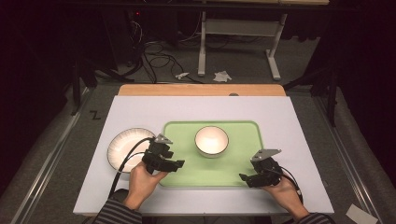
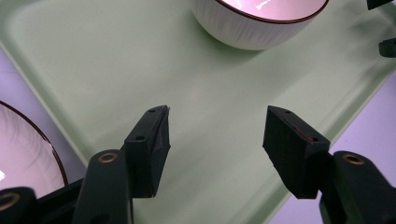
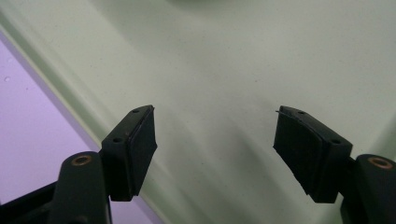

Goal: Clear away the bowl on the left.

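Note:
A pale green tray lies in the middle of the white table top. On it stands a white bowl with a dark rim, seen again as the bowl at the top of the left gripper view. A white plate with a dark rim lies left of the tray. My left gripper hovers over the tray's near left corner, open and empty. My right gripper is over the tray's near right corner, open with nothing between the jaws.
The white board rests on a wooden table whose far edge shows. Beyond it on the floor are cables and a white metal frame. A person's hands and striped sleeves come in at the bottom edge.

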Demonstrator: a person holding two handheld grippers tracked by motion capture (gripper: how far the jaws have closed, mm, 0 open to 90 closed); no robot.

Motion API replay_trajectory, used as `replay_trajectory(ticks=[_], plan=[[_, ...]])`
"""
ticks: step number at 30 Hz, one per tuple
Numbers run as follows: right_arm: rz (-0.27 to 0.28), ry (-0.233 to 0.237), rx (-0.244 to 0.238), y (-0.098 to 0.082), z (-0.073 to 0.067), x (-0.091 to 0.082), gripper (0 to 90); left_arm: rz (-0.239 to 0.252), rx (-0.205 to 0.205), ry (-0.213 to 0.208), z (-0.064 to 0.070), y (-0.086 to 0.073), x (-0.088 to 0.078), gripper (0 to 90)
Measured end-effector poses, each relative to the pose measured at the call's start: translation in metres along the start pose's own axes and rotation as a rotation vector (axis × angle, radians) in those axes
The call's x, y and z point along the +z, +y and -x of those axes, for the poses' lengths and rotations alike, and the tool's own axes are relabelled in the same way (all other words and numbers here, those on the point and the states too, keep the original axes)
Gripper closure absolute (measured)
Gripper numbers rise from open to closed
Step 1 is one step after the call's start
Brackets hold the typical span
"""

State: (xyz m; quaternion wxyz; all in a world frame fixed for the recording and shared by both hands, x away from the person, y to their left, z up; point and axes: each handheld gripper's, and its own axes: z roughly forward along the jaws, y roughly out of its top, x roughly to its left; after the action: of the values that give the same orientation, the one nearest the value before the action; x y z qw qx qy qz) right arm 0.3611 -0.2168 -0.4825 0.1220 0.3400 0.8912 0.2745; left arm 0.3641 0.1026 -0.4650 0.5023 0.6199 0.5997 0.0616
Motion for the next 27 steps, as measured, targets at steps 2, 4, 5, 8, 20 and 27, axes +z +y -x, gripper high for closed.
replay_trajectory(ticks=[2,4,5,8,20,27], plan=[[0.002,0.000,0.003,-0.0002,0.0002,-0.0002,30.9,-0.006,0.009,0.010,-0.0005,-0.0014,0.0014,40.9],[0.000,0.000,0.005,-0.0002,0.0007,0.0000,30.8,-0.013,0.017,0.019,-0.0014,-0.0021,0.0027,40.8],[-0.001,-0.001,0.001,-0.0002,0.0011,0.0001,30.8,-0.015,0.016,0.022,-0.0019,-0.0023,0.0035,40.7],[-0.003,0.001,-0.002,-0.0004,0.0025,0.0008,30.8,-0.021,0.018,0.024,-0.0026,-0.0027,0.0044,40.6],[-0.003,-0.005,0.011,-0.0009,0.0044,0.0006,30.2,-0.037,0.020,0.031,-0.0018,-0.0051,0.0066,40.2],[-0.003,-0.007,0.018,-0.0010,0.0050,0.0009,30.2,-0.049,0.021,0.034,-0.0026,-0.0059,0.0082,40.1]])
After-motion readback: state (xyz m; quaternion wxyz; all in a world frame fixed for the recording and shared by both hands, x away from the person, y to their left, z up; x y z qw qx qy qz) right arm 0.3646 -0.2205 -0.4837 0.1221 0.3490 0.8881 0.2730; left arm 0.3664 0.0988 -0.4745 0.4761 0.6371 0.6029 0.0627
